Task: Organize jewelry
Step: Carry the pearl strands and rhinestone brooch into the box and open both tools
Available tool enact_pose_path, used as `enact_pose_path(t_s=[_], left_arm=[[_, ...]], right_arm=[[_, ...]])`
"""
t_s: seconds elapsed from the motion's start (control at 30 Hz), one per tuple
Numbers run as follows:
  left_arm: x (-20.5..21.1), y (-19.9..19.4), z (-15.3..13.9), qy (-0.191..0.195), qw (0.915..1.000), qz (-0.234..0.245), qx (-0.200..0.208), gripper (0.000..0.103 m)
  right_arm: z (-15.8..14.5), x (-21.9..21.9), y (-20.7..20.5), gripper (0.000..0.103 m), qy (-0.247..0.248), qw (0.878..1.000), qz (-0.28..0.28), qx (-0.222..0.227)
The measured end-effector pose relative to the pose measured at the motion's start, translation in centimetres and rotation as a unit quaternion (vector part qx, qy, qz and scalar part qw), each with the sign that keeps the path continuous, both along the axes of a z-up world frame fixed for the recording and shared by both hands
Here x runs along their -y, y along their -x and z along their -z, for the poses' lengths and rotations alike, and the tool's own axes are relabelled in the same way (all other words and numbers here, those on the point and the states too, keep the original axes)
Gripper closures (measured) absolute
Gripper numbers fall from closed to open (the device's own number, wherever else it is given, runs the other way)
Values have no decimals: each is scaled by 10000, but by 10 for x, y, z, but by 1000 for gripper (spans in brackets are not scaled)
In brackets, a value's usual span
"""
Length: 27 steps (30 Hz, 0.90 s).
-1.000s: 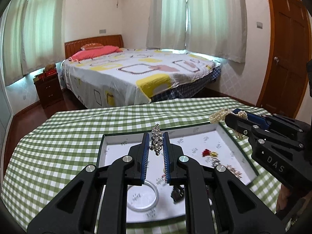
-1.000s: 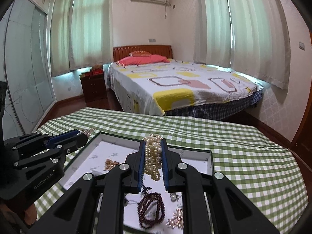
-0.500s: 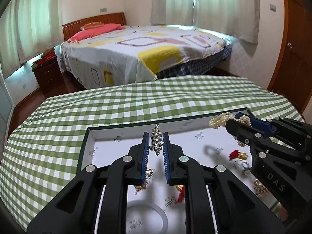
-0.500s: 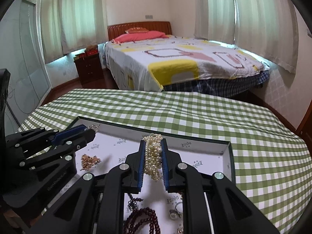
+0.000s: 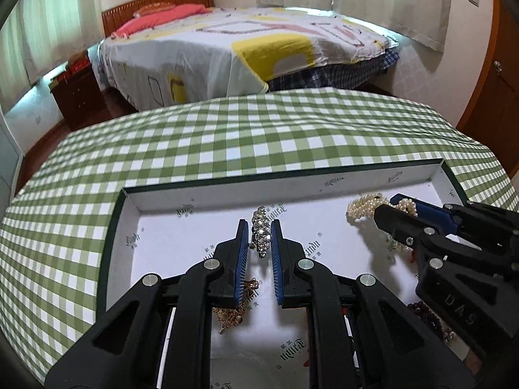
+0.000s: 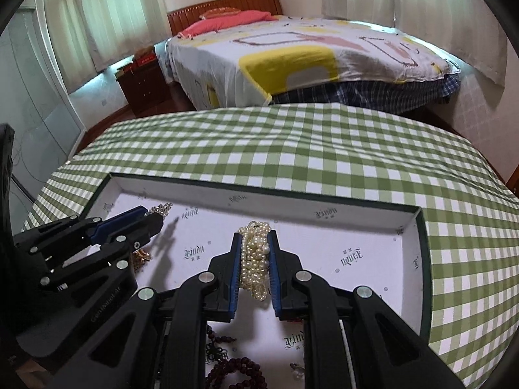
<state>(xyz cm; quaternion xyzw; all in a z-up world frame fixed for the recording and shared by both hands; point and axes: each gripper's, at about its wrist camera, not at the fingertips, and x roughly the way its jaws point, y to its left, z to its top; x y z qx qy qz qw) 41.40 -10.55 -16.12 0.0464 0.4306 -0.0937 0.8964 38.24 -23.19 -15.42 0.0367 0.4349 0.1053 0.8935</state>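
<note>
- I am clamping my left gripper (image 5: 259,243) on a rhinestone bracelet (image 5: 261,236), holding it above the bare far part of the tray (image 5: 227,191).
- I am pinching a bunched pearl strand (image 6: 255,259) in my right gripper (image 6: 255,261), also over the tray.
- Neither piece is lying down yet, so both placements are left, I judge.
- A gold chain (image 5: 231,313) and dark red beads (image 6: 233,368) are lying loose nearer me, seemingly awaiting sorting on the checked counter (image 5: 259,136).
</note>
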Motion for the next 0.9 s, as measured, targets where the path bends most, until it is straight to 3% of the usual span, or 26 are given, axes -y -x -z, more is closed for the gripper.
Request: enact_pose_path(t_s=[0.57, 0.73, 0.83, 0.9], left_arm=[[2, -8, 9, -19, 9992, 57, -395, 86], [2, -7, 5, 10, 9995, 16, -330, 63], [1, -4, 2, 18, 9997, -45, -219, 56], [-3, -1, -1, 64, 9999, -96, -119, 49]], right_arm=[[7, -5, -9, 86, 103, 9997, 16, -231], [6, -5, -8, 78, 98, 9997, 40, -198], [4, -2, -4, 72, 97, 9998, 116, -120], [1, 1, -1, 63, 89, 9998, 182, -57]])
